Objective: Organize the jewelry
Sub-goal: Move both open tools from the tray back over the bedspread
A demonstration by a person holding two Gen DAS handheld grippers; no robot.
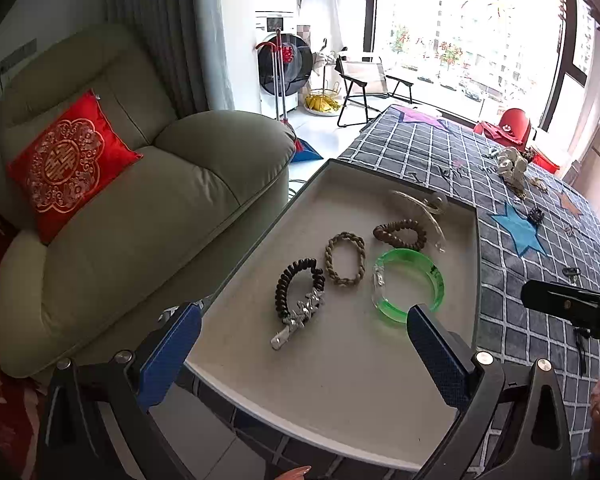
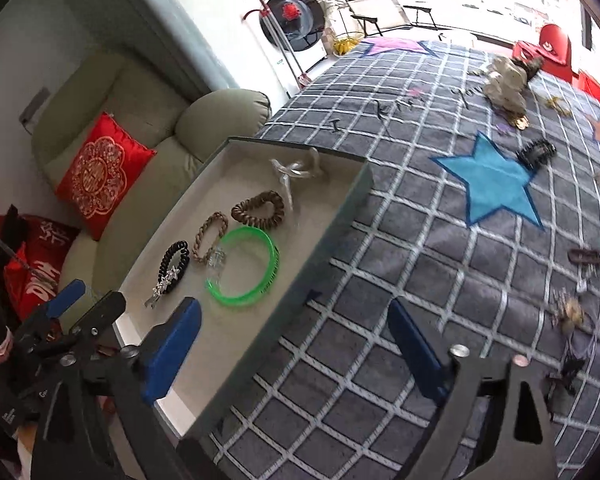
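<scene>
Presently we hold both grippers, left gripper (image 1: 300, 344) and right gripper (image 2: 296, 336), wide open and empty; risk: snagging the tray (image 1: 340, 380) rim, scattering the green bangle (image 1: 410, 286).

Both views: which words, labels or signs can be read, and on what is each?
"囍", gold, on the red cushion.
"囍", red, on the washer door.
White characters on the red cloth: unreadable.
Red characters on the window: blurred.
Dark script on the rug: unreadable.
Marks on the green bangle: too small.
</scene>
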